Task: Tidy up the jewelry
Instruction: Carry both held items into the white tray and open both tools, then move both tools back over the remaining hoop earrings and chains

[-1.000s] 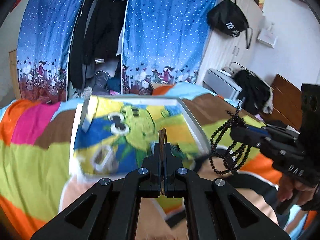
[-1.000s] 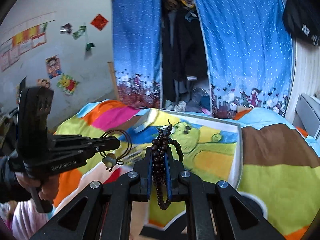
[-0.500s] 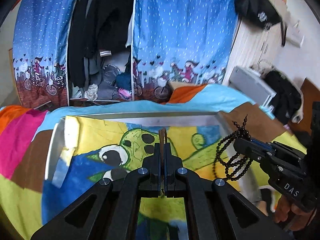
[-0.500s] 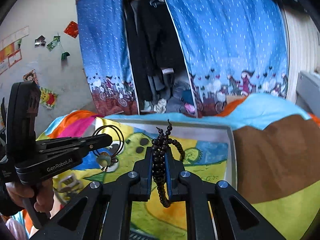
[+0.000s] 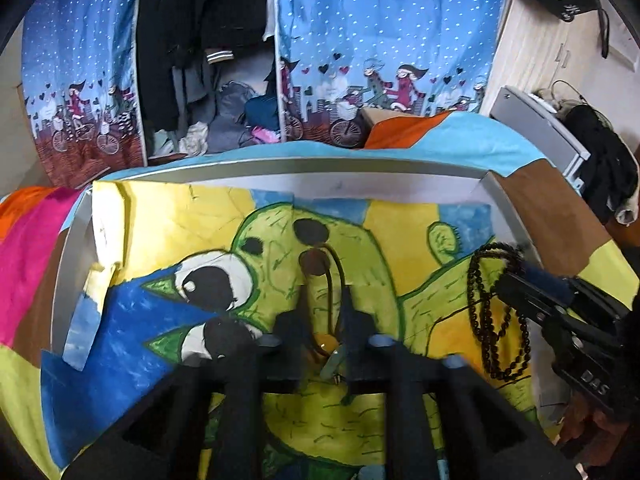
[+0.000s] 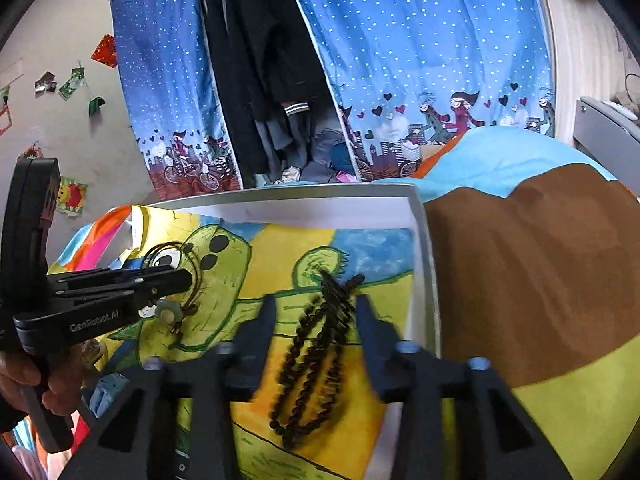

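Both pieces hang over the white tray lined with a cartoon drawing, so I judge the drop-off half done: release is under way, settling remains. The right gripper has its fingers spread wide, and the dark bead strand falls blurred between them, apparently let go, toward the tray's 4 o'clock corner. The left gripper stands parted too, its cord necklace with a pale pendant dangling loose between the fingers near centre.
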Available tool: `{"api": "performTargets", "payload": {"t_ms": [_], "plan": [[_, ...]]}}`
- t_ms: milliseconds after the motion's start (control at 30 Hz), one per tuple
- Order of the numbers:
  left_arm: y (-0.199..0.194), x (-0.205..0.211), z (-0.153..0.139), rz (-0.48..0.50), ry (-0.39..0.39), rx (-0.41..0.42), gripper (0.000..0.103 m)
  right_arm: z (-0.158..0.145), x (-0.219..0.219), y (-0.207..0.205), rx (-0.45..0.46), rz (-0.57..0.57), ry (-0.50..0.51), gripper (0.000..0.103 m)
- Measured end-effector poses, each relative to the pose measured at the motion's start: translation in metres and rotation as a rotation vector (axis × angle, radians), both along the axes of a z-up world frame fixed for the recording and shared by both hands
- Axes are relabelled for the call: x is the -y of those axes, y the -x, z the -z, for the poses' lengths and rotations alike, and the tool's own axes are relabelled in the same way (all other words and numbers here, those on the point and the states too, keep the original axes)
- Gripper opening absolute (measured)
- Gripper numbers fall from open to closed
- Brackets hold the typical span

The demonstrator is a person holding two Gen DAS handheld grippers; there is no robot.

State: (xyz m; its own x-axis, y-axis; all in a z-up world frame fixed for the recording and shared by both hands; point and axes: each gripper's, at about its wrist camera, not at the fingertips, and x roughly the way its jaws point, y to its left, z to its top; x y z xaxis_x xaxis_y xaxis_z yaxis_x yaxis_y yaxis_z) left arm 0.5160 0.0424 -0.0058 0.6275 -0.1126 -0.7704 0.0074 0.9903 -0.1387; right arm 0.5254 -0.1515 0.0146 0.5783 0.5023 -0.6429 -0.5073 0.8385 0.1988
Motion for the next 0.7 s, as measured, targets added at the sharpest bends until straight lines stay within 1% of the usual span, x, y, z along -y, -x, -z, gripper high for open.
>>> {"api": "performTargets", "payload": {"t_ms": [33,67,100,167,233,267,300,333,400,467,533,600,700], "plan": [[0.003,-0.002,-0.001,-0.016,0.005,0.013,0.053,-0.002,0.003,0.002,0.007,0.006,0.004,0.043],[0.005,-0.003,-0.004,-0.032,0.015,0.033,0.056,-0.003,0.004,0.002,0.012,0.008,0.011,0.043],[0.010,-0.005,-0.006,-0.046,0.034,0.058,0.057,-0.003,0.005,0.004,0.018,0.010,0.019,0.044],[0.015,-0.007,-0.011,-0.055,0.057,0.076,0.057,-0.008,0.008,0.009,0.042,0.019,0.041,0.050],[0.023,-0.006,-0.017,-0.073,0.044,0.095,0.058,-0.012,0.011,0.014,0.061,0.029,0.053,0.064],[0.026,-0.006,-0.021,-0.081,0.031,0.105,0.061,-0.016,0.013,0.019,0.074,0.035,0.056,0.067],[0.032,-0.006,-0.024,-0.093,0.016,0.125,0.073,-0.019,0.014,0.021,0.085,0.039,0.058,0.071],[0.039,-0.006,-0.028,-0.111,0.011,0.154,0.083,-0.024,0.016,0.026,0.103,0.048,0.064,0.076],[0.053,-0.006,-0.036,-0.143,0.006,0.204,0.087,-0.032,0.018,0.037,0.140,0.065,0.075,0.078],[0.066,-0.005,-0.043,-0.159,-0.002,0.235,0.089,-0.039,0.020,0.048,0.184,0.088,0.096,0.082],[0.078,-0.004,-0.048,-0.178,-0.016,0.262,0.091,-0.046,0.022,0.061,0.219,0.111,0.116,0.093],[0.094,-0.003,-0.055,-0.184,-0.021,0.291,0.091,-0.054,0.024,0.077,0.250,0.129,0.124,0.096],[0.117,-0.002,-0.064,-0.181,-0.018,0.314,0.093,-0.062,0.028,0.099,0.275,0.135,0.122,0.100]]}}
